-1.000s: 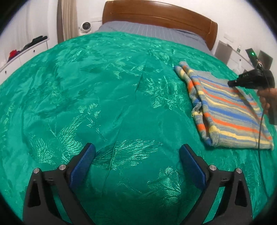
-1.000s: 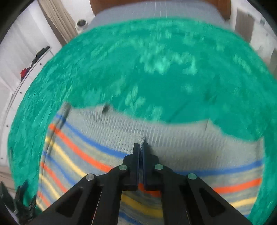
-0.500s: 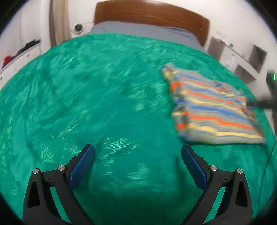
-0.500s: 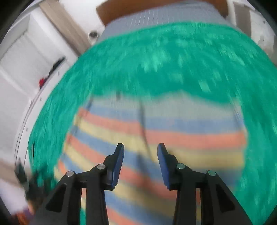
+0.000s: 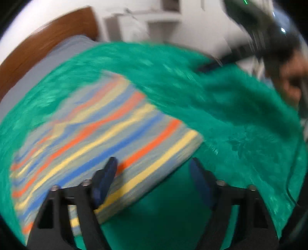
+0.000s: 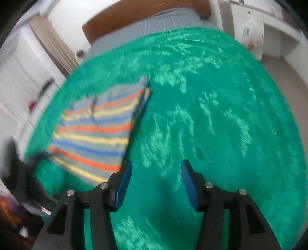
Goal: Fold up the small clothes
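**Folded striped knit lying free on the bed, both claws empty**

While both views are smeared by motion, the main items read clearly enough. Largest is the bed, covered by a green patterned bedspread with a wooden headboard at its far end. White cabinets stand beside the bed; detail there is too blurred to report.

On the bedspread lies the striped sweater, a small knit in grey with orange, yellow and blue bands, folded into a flat, roughly rectangular stack. In the right wrist view it sits left of the bed's middle, its layered edge facing the open green cloth.

Left claw: jaws partly apart and closing, nothing pressed between the pads. It hangs over the near corner of the sweater, one finger above the stripes and the other above bare bedspread; contact cannot be confirmed.

Right claw: jaws about half apart and opening, empty, over bare bedspread just beside the sweater. In the left wrist view the hand holding it shows at the far right.

Handling assessment: the knit looks soft, light and limp, with no stiffness of its own. The layers would likely slide apart or sag if pinched at one point. Best hold appears to be through all layers at a corner or along the folded edge, ideally at two points.
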Demonstrator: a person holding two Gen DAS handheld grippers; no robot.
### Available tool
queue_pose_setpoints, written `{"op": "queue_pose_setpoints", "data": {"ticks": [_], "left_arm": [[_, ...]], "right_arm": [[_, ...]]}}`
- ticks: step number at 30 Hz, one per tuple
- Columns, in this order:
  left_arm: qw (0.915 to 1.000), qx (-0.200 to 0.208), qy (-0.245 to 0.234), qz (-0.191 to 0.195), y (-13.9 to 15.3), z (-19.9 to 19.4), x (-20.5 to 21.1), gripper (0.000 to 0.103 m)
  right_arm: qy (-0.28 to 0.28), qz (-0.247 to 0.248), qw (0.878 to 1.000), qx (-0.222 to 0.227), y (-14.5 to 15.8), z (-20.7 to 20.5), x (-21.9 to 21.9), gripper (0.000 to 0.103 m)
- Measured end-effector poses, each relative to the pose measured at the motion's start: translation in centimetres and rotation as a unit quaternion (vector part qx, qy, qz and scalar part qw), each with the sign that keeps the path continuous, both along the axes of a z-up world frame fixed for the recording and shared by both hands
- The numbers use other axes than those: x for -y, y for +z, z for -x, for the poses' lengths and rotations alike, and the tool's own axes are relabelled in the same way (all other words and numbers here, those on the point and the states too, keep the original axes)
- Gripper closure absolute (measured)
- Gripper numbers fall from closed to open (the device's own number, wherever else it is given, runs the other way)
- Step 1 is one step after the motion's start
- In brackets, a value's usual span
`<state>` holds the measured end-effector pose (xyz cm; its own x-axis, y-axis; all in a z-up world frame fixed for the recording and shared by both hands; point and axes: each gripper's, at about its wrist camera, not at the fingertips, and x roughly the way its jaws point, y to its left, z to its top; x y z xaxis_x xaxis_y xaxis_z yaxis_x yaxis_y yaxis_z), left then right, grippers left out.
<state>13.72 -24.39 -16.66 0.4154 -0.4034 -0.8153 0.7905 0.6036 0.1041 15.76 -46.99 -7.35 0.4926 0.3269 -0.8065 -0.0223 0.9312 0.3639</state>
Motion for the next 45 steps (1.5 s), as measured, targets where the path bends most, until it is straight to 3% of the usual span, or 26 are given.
{"op": "queue_pose_setpoints", "data": {"ticks": [2,3,5,6,7,9,10,11,12,15,18,23,27,32,35,37,40,43,45], "left_arm": [[0.9995,0.029,-0.003,-0.016,-1.4,0.0,2.2,0.028],[0.9993,0.037,-0.003,-0.009,-1.5,0.0,2.5,0.033],[0.9994,0.033,0.001,0.006,-1.2,-0.1,2.5,0.065],[0.9993,0.037,0.009,0.005,-1.1,-0.2,2.5,0.086],[0.9992,0.036,0.015,0.01,-1.1,-0.3,2.3,0.091],[0.9991,0.026,0.02,0.027,-0.9,-0.4,2.1,0.094],[0.9988,0.021,0.022,0.037,-0.7,-0.4,1.8,0.095],[0.9985,0.018,0.024,0.046,-0.5,-0.4,1.5,0.095],[0.9974,0.015,0.029,0.064,0.0,-0.3,0.8,0.096],[0.9906,0.0,0.059,0.124,1.8,-0.2,-1.9,0.096],[0.9762,-0.016,0.106,0.189,4.0,-0.2,-6.3,0.096],[0.9446,-0.041,0.2,0.257,6.2,-0.8,-15.5,0.097],[0.9238,-0.052,0.267,0.269,5.9,-0.5,-21.8,0.097],[0.8994,-0.068,0.341,0.265,4.2,-0.2,-28.6,0.097],[0.8917,-0.079,0.386,0.223,2.5,-0.5,-30.5,0.082],[0.8815,-0.096,0.409,0.215,1.9,0.0,-32.3,0.05],[0.8715,-0.089,0.419,0.239,2.6,0.1,-33.8,0.027],[0.8799,-0.086,0.397,0.246,3.5,-0.9,-33.2,0.016],[0.8898,-0.096,0.389,0.219,2.7,-2.6,-32.2,0.015]], "right_arm": [[0.014,-0.028,0.999,0.0,-0.9,-2.9,0.1,0.051],[0.026,-0.05,0.998,-0.008,-1.7,-5.0,-0.3,0.051],[0.033,-0.08,0.996,-0.019,-2.9,-9.1,-0.8,0.051],[0.036,-0.102,0.994,-0.027,-3.8,-11.0,-1.0,0.051],[0.037,-0.124,0.991,-0.036,-4.8,-12.9,-1.3,0.05],[0.036,-0.151,0.986,-0.055,-6.6,-15.6,-2.1,0.051],[0.032,-0.152,0.986,-0.06,-7.5,-16.8,-2.6,0.057],[0.027,-0.151,0.986,-0.06,-7.9,-17.3,-2.8,0.07],[0.019,-0.154,0.986,-0.054,-8.0,-17.6,-2.9,0.096],[0.024,-0.151,0.988,-0.027,-5.7,-17.2,-3.6,0.096],[0.047,-0.128,0.991,-0.011,-1.9,-17.4,-5.6,0.096],[0.113,-0.11,0.987,0.011,2.6,-19.9,-13.5,0.096],[0.169,-0.101,0.98,0.015,3.2,-21.8,-22.9,0.096],[0.201,-0.095,0.975,0.001,0.8,-23.8,-32.5,0.096],[0.199,-0.111,0.974,-0.014,-1.5,-24.5,-35.8,0.087],[0.186,-0.136,0.973,-0.023,-2.8,-24.5,-36.7,0.069],[0.181,-0.139,0.974,-0.009,-2.4,-22.9,-36.1,0.069],[0.2,-0.081,0.976,0.022,-0.6,-19.7,-34.6,0.069],[0.228,-0.037,0.972,0.04,0.7,-16.6,-33.8,0.069]]}}
